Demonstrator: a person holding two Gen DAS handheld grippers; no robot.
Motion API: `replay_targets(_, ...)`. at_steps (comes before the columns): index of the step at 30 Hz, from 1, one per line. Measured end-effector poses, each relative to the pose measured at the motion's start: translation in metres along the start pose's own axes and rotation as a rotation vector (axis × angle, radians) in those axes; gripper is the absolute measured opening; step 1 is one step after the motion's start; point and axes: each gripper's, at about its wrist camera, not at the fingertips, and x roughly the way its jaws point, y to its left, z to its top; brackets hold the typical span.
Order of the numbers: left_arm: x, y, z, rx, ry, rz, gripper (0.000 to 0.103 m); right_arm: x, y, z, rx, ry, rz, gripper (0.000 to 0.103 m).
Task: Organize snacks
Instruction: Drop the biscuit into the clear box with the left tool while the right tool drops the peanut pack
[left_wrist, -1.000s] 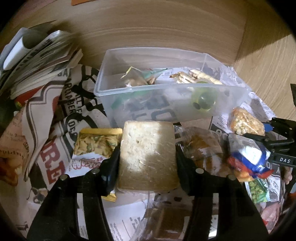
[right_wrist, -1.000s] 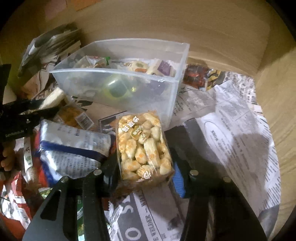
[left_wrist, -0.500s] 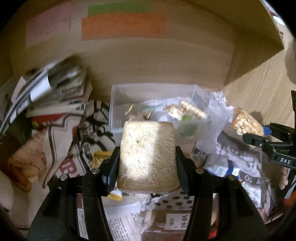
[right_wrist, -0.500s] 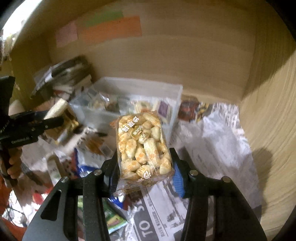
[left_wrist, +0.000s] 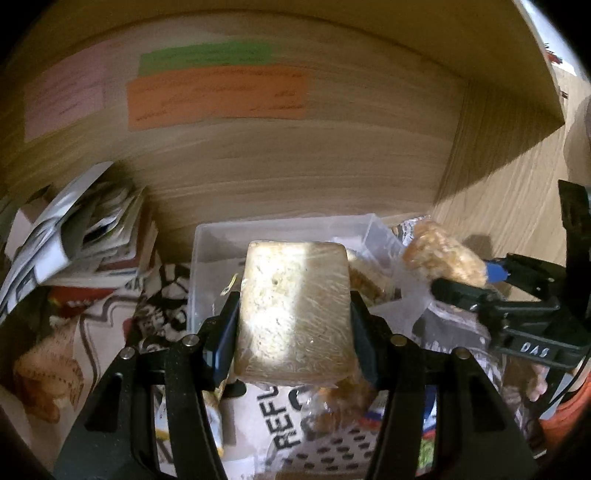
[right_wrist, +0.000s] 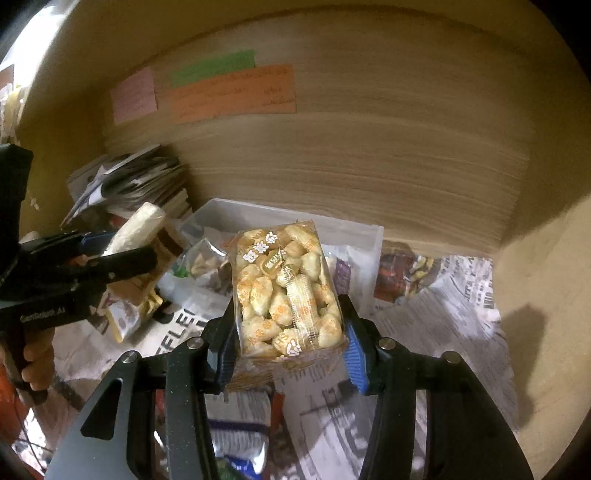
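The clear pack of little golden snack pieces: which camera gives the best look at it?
The right wrist view. There the snack pack fills the centre, face on, clamped in the right gripper, with its printed label and separate pieces clear. The left wrist view shows it only at the right edge, from the side and blurred.

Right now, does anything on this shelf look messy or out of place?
Yes. Loose snack packets lie scattered on crumpled newspaper outside the clear plastic tub, and a stack of papers slumps against the wooden back wall. Nothing looks spilled or torn.
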Motion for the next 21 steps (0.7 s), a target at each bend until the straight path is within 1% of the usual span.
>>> replay_targets(5, 0.022, -0.002, 0.01, -0.001, 0.022, -0.011, 0.055, 0.019, -0.001, 0.007, -0.003, 0.025, 0.001, 0.045)
replay_targets(12, 0.053, -0.003, 0.02, -0.007, 0.062, 0.0, 0.055, 0.044, -0.008, 0.014, -0.002, 0.065, -0.007, 0.045)
replay_targets(21, 0.079, -0.005, 0.022, 0.003, 0.096, -0.001, 0.055, 0.067, -0.017, 0.016, 0.008, 0.113, -0.011, 0.045)
